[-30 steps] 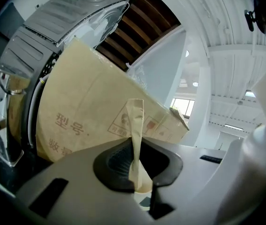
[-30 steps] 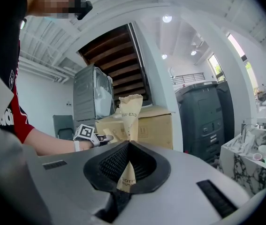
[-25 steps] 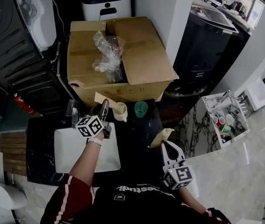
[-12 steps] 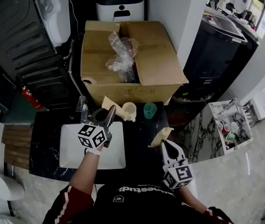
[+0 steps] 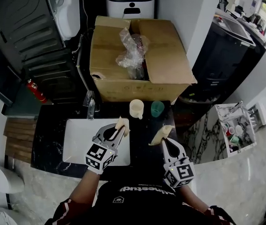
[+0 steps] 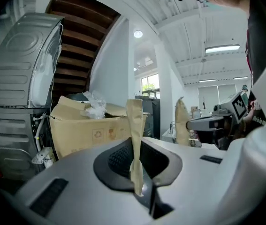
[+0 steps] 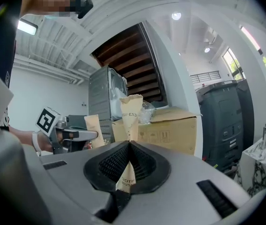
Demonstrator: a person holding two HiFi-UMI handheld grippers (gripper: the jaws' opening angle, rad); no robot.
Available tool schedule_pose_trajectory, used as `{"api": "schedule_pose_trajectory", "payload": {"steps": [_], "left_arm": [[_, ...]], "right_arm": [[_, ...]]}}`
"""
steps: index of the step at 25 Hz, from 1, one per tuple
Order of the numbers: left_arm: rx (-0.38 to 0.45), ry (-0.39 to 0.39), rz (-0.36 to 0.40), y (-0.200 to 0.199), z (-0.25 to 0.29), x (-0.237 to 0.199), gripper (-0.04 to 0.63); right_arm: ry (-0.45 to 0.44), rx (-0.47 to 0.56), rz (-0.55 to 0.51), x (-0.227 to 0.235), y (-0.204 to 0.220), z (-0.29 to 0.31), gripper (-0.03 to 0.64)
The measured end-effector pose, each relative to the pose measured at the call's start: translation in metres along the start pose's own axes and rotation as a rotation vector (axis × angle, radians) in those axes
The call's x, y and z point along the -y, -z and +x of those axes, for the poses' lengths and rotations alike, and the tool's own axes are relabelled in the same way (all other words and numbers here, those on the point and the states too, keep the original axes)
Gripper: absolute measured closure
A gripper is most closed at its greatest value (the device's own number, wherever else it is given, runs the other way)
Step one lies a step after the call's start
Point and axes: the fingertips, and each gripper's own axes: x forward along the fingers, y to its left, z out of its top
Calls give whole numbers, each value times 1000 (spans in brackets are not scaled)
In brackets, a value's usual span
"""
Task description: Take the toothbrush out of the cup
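A cream cup [image 5: 136,108] and a green cup [image 5: 157,108] stand side by side on the dark counter [image 5: 142,135] in front of the cardboard box; I see no toothbrush in either. My left gripper [image 5: 120,128] is shut on a tan paper wrapper piece [image 5: 122,123], seen as an upright strip [image 6: 133,135] between its jaws. My right gripper [image 5: 165,142] is shut on another tan wrapper piece [image 5: 162,134], printed with toothbrush lettering [image 7: 130,110]. Both grippers hover over the counter's near part, short of the cups and apart from each other.
A large open cardboard box [image 5: 140,60] with crumpled clear plastic [image 5: 133,53] stands behind the cups. A white sink [image 5: 81,137] with a faucet [image 5: 90,108] lies left. A marble stand [image 5: 229,125] with small items is at the right.
My left gripper has drawn back from beside the cups toward me, rolling as it came, with the tan paper in its jaws. The right gripper has shifted only slightly.
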Motion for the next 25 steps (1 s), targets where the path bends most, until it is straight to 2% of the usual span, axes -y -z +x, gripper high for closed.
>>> {"api": "schedule_pose_trajectory", "payload": {"steps": [4,7,12,25], "left_arm": [[-34,6,21,14,-21,29,558],[-40,-5,-17,25,-29,39,558],[-46,-12,-65,36,-30,36,558],[-41,8,-57,28,-22,39,558]], "right_arm": [[-27,-21,-20,-9,0,5,578],[-31,-33,-42,-10,-1,5,578],[-16,-10,-72,-8,-2,6,578],[-5,-37,-86,-3,2,2,578]]}}
